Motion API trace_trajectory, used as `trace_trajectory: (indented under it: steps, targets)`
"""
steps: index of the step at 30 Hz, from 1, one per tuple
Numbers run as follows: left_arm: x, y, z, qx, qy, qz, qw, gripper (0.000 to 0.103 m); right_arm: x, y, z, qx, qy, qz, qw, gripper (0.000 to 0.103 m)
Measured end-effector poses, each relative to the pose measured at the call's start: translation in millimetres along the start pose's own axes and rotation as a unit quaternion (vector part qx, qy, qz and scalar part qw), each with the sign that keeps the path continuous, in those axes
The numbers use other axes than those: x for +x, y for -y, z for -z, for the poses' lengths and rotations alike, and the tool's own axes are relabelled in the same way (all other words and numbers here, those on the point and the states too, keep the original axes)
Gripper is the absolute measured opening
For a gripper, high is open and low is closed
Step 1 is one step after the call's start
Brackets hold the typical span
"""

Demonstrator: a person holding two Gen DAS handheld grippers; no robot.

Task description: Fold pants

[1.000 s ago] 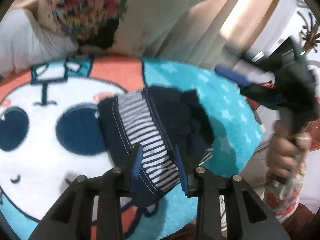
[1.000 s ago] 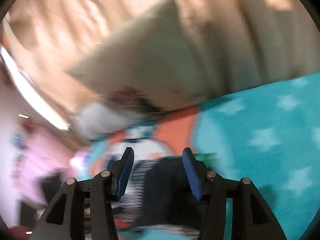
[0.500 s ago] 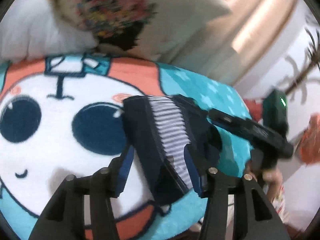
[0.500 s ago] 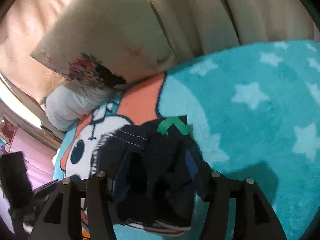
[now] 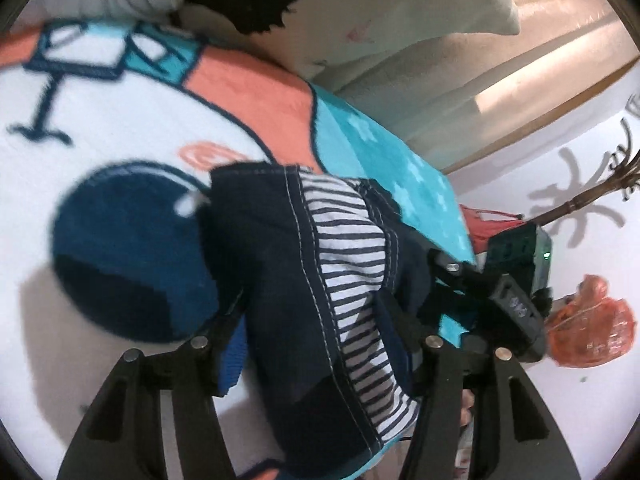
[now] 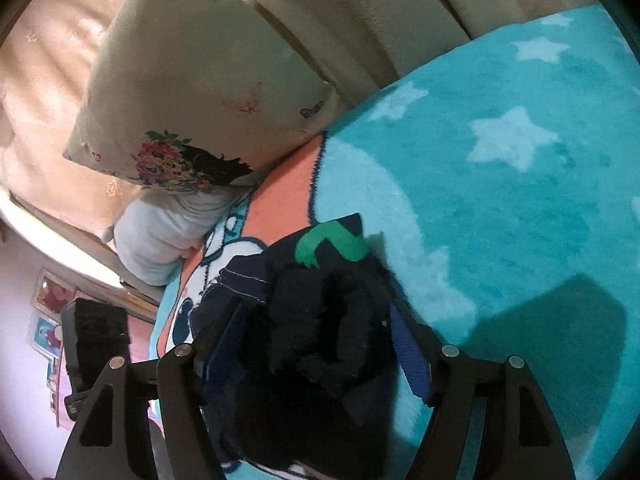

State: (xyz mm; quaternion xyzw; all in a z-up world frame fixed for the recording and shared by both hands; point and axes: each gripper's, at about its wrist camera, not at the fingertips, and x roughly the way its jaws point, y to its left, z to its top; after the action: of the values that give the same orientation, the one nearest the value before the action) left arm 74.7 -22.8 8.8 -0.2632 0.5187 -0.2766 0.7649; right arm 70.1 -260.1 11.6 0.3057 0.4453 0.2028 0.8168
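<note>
Closing in: both grippers moved nearer over last second, now straddling bundled pants (image 5: 304,280) on blanket (image 5: 120,128) below pillow (image 6: 192,92). Left gripper (image 5: 316,344) and right gripper (image 6: 320,344) jaws apart around cloth, not pinching. Fold looks near done.

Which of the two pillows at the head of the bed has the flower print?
The cream pillow leaning upright against the curtain; its corner carries the multicoloured flower print. The pale grey pillow lying below it is plain.

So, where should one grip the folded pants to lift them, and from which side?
Judging by their pose, the pants are best gripped across the thick folded bundle, from its two opposite ends. The left gripper straddles the striped end and the right gripper the dark end near the green tag. Single edges might unfold.
</note>
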Motion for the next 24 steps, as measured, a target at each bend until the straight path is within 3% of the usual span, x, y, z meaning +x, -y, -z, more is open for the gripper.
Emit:
trace_trajectory:
  steps: [1, 4, 9, 14, 17, 20, 22, 24]
  targets:
    - [0.3, 0.5, 0.4, -0.001, 0.0, 0.007, 1.0, 0.057, 1.8, -2.1, 1.3, -0.002, -0.002, -0.003, 1.0, 0.059]
    - [-6.7, 5.5, 0.0, 0.001, 0.007, 0.014, 0.9999, 0.055, 3.3, -11.3, 2.2, -0.002, -0.004, -0.015, 1.0, 0.048]
    - [-32.3, 15.9, -8.8, 0.01, 0.034, 0.005, 0.9994, 0.055, 0.3, -46.2, -6.2, -0.031, 0.0, -0.036, 0.999, 0.046]
    - [-61.2, 8.6, -35.0, 0.005, 0.069, -0.027, 0.9972, 0.055, 21.9, -85.1, -26.1, -0.055, -0.003, -0.055, 0.997, 0.046]
    - [-70.6, -1.8, -57.7, 0.005, 0.09, -0.065, 0.9938, 0.055, 43.3, -98.8, -38.2, -0.055, -0.003, -0.057, 0.997, 0.047]
    - [-68.6, -17.7, -73.1, 0.001, 0.101, -0.114, 0.9883, 0.055, 67.2, -104.8, -45.3, -0.064, 0.006, -0.025, 0.998, 0.048]
    - [-59.0, -31.5, -78.3, -0.005, 0.093, -0.157, 0.9832, 0.055, 82.4, -103.6, -46.8, -0.071, 0.007, 0.017, 0.997, 0.048]
    - [-56.6, -38.1, -76.1, -0.003, 0.084, -0.168, 0.9822, 0.055, 95.0, -99.9, -46.7, -0.076, 0.0, 0.072, 0.994, 0.048]
